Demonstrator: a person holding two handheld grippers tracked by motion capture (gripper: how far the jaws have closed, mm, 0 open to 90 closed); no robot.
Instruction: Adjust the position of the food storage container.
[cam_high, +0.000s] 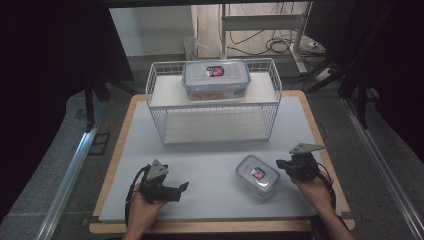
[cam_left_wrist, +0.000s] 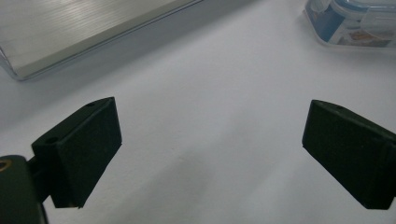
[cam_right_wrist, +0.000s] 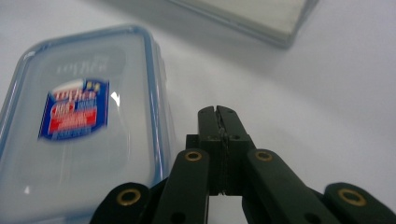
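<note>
On the pale grey surface (cam_high: 210, 155) a small clear plastic food box with a blue-rimmed lid and a red-and-blue label (cam_high: 257, 175) lies flat at about five o'clock from the middle, its lid closed and facing up. The right tool (cam_high: 281, 164) sits just beside the box, at three o'clock of it, held by the person's right hand (cam_high: 312, 187). In the right gripper view this tool (cam_right_wrist: 219, 112) has its two black jaws pressed flat together with nothing between them, and the small box (cam_right_wrist: 79, 140) lies just to nine o'clock of the jaw tips, close but not clamped; whether a jaw brushes its rim I cannot tell.

The left tool (cam_high: 181, 187) rests low at about seven o'clock on the surface, well apart from the box, held by the left hand (cam_high: 142, 210) and aimed toward three o'clock. In the left gripper view its jaws (cam_left_wrist: 210, 144) stand wide apart over bare surface, holding nothing, with a corner of the small box (cam_left_wrist: 355, 23) at one o'clock.

At twelve o'clock stands a white wire basket rack (cam_high: 155, 80). On its upper shelf rests a larger clear plastic food box with a blue-rimmed lid (cam_high: 216, 80), also lid-up and labelled.
</note>
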